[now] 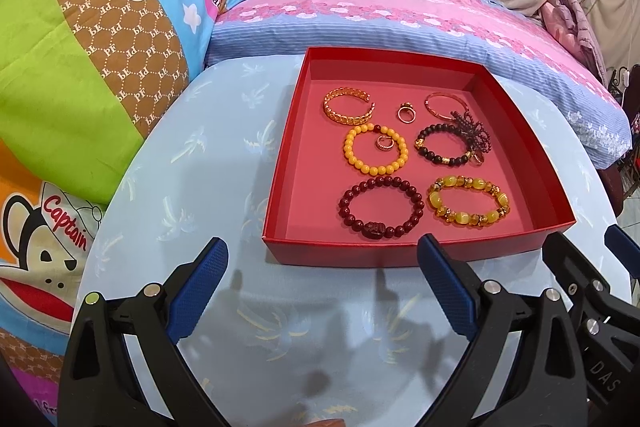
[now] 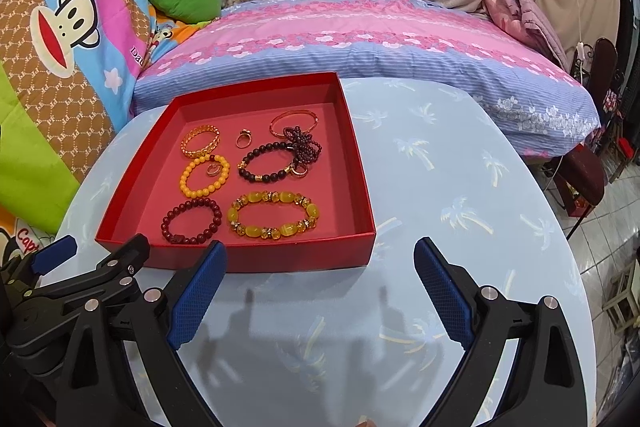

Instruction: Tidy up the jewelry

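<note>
1. Jewelry — beaded bracelets, gold bangles and rings — lies spread in the shallow red cardboard box (image 1: 404, 251), apparently for sorting.
2. We hold left gripper (image 1: 322, 287) and right gripper (image 2: 320, 287) spread apart, empty, just before the box.

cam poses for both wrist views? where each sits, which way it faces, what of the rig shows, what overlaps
Left wrist: on the left hand-held gripper, over the pale blue palm-print table, facing the bed; shallow red cardboard box ahead-right. Own open blue fingers show, right hand-held gripper at right edge.
Right wrist: on the right hand-held gripper, same heading; box ahead-left. Own open fingers show, left hand-held gripper at lower left.
Shared: box, its bracelets and rings including the dark red bead bracelet, table, pink-and-blue striped pillow.
</note>
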The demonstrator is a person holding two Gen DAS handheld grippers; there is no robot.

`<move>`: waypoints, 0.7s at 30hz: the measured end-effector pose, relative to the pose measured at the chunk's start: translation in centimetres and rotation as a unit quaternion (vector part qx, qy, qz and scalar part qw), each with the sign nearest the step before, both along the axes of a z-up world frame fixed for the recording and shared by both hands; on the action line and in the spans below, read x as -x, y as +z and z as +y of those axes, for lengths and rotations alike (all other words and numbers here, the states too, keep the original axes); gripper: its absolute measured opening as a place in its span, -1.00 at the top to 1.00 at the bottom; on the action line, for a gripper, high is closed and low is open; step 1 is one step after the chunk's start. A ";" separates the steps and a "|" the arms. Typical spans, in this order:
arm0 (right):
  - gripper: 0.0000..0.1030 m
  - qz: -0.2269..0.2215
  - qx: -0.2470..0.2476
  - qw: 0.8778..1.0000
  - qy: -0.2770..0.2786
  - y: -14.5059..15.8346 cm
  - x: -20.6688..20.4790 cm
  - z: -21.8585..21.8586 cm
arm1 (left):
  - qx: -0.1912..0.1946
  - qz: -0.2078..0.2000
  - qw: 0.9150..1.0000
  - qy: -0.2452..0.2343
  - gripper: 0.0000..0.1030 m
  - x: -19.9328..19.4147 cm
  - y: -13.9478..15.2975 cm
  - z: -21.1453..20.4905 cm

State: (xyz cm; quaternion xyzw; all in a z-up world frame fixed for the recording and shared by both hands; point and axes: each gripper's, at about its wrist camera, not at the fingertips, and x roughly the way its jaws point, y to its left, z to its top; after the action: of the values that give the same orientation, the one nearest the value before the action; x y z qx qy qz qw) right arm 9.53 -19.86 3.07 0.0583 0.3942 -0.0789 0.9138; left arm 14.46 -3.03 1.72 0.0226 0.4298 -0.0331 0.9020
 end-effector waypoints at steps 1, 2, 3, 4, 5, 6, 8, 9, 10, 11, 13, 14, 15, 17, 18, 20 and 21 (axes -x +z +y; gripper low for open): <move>-0.76 0.000 0.000 1.000 0.000 0.0 0.0 0.0 | 0.000 0.000 1.000 0.000 -0.77 0.0 0.0 0.0; -0.76 0.000 0.000 1.000 0.000 0.0 0.0 0.0 | 0.000 0.000 1.000 0.000 -0.77 0.0 0.0 0.0; -0.76 0.000 0.001 1.000 -0.001 -0.1 0.0 0.0 | 0.000 0.001 1.000 0.000 -0.77 0.0 0.0 0.0; -0.76 0.000 0.001 1.000 -0.001 -0.1 0.1 0.0 | 0.001 0.001 1.000 0.000 -0.77 0.0 0.0 0.0; -0.76 0.000 0.002 1.000 -0.001 -0.1 0.1 0.0 | 0.001 0.001 1.000 0.000 -0.77 -0.1 -0.1 0.0; -0.76 0.000 0.002 1.000 -0.002 -0.2 0.1 0.0 | 0.001 0.001 1.000 0.000 -0.77 -0.1 0.0 0.0; -0.76 0.000 0.002 1.000 -0.002 -0.2 0.1 0.0 | 0.001 0.001 1.000 0.000 -0.77 -0.1 -0.1 0.0; -0.76 0.000 0.002 1.000 -0.002 -0.2 0.1 0.0 | 0.001 0.001 1.000 0.000 -0.77 -0.1 -0.1 0.0; -0.76 0.000 0.002 1.000 -0.002 -0.2 0.1 0.0 | 0.000 0.001 1.000 0.000 -0.77 -0.1 -0.1 0.0; -0.76 0.000 0.003 1.000 -0.002 -0.2 0.1 0.0 | 0.000 0.001 1.000 0.000 -0.77 -0.1 -0.1 0.0; -0.76 0.000 0.003 1.000 -0.002 -0.2 0.2 0.0 | 0.000 0.001 1.000 0.000 -0.77 0.0 -0.1 0.0; -0.76 0.000 0.003 1.000 -0.002 -0.2 0.1 -0.1 | -0.001 0.001 1.000 0.001 -0.77 -0.1 -0.1 0.0; -0.76 0.000 0.003 1.000 -0.002 -0.2 0.1 0.0 | -0.001 0.001 1.000 0.001 -0.77 -0.1 -0.2 0.0; -0.76 0.000 0.003 1.000 -0.002 -0.2 0.1 0.0 | -0.003 -0.001 1.000 0.003 -0.77 -0.1 -0.2 0.0; -0.76 0.000 0.003 1.000 -0.002 -0.3 0.1 0.0 | -0.003 -0.002 1.000 0.004 -0.77 -0.1 -0.2 0.0; -0.76 0.000 0.003 1.000 -0.002 -0.2 0.1 0.0 | -0.005 -0.005 1.000 0.005 -0.77 -0.1 -0.2 0.1; -0.76 0.000 0.003 1.000 -0.002 -0.3 0.1 0.0 | -0.005 -0.005 1.000 0.005 -0.77 -0.1 -0.2 0.1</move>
State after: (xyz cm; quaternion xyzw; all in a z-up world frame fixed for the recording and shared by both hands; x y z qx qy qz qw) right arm 9.40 -19.88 2.80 0.0566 0.3943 -0.0817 0.9136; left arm 14.52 -2.93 1.54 0.0255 0.4255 -0.0261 0.9042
